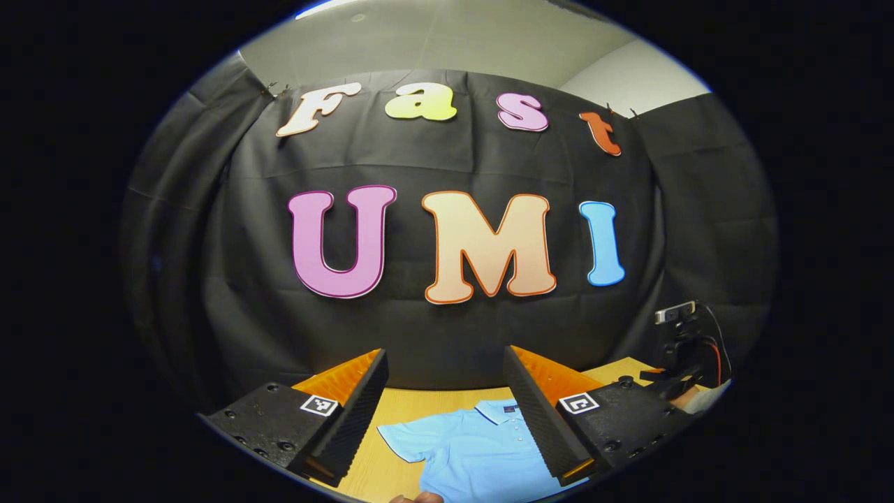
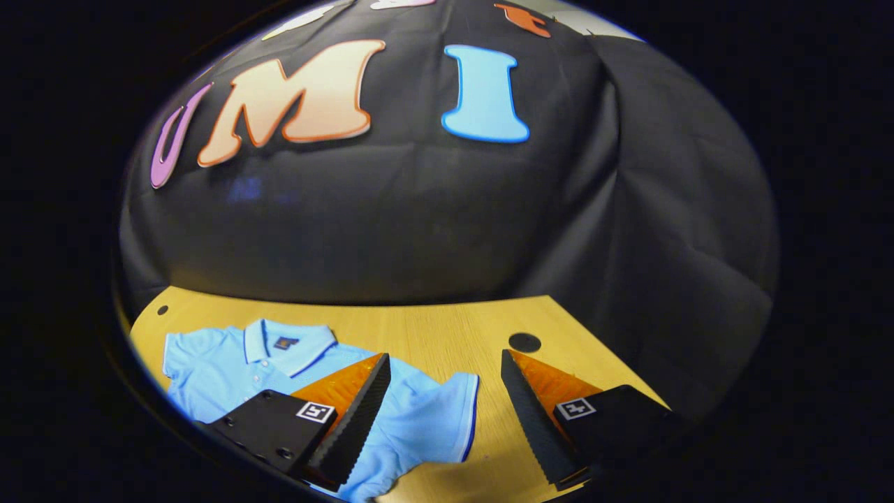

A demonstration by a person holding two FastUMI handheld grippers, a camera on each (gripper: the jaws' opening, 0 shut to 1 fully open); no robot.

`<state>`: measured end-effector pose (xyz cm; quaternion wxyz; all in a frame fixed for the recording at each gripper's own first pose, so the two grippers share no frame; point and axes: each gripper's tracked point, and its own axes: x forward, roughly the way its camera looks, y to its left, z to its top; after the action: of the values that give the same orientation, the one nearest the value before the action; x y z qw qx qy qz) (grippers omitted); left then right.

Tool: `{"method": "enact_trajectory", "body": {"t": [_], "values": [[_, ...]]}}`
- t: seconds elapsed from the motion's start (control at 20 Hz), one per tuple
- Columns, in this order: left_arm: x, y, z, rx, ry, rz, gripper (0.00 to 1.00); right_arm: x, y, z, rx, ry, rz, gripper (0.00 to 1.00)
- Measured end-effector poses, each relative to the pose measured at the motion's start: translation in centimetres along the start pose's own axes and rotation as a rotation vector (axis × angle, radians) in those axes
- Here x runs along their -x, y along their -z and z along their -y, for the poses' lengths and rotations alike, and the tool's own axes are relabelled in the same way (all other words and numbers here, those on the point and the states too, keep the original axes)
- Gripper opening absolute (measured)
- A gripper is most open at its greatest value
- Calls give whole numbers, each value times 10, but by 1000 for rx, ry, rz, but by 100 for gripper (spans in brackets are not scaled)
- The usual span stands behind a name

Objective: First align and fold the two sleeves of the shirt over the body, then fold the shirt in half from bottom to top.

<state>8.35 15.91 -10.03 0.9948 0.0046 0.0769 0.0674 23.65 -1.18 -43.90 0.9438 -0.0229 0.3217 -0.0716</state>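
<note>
A black cloth wall hangs in creases behind a light wooden table, wrapping round to a side panel at about three o'clock in the right gripper view. Above the cloth, at twelve o'clock in the left gripper view, a pale grey ceiling meets a lighter wall. The tabletop has a round dark hole and a smaller one. A small camera on a black stand sits at four o'clock in the left gripper view, red cable trailing
</note>
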Motion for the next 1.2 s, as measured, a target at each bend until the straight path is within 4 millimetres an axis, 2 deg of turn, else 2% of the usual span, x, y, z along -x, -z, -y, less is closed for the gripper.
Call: {"method": "enact_trajectory", "body": {"t": [0.05, 0.25, 0.5, 0.6, 0.65, 0.7, 0.85, 0.95, 1.1, 1.15, 1.2], "values": [[-3, 5, -2, 4, -2, -10, 100, -8, 11, 3, 2, 12, -26, 99], [-12, 19, -8, 15, -16, -50, 98, -31, 48, 7, -17, 29, -121, 100], [-17, 27, -12, 26, -29, -67, 98, -40, 84, 4, -53, 13, -238, 100], [-19, 29, -13, 28, -31, -72, 98, -41, 84, 0, -86, -2, -252, 100], [-19, 30, -13, 31, -33, -73, 98, -42, 86, -1, -97, -11, -256, 94], [-20, 31, -14, 36, -33, -73, 98, -41, 85, -3, -91, -19, -251, 95], [-21, 35, -15, 46, -40, -82, 98, -38, 85, -12, -119, -65, -258, 43], [-21, 36, -16, 55, -41, -83, 98, -37, 83, -13, -142, -64, -269, 14], [-20, 38, -11, 54, -32, -89, 97, -31, 77, -13, -171, -53, -268, 14], [-20, 38, -11, 54, -29, -90, 98, -31, 68, -18, -180, -66, -247, 4], [-19, 37, -10, 56, -25, -89, 98, -27, 55, -27, -189, -86, -214, 2]]}}
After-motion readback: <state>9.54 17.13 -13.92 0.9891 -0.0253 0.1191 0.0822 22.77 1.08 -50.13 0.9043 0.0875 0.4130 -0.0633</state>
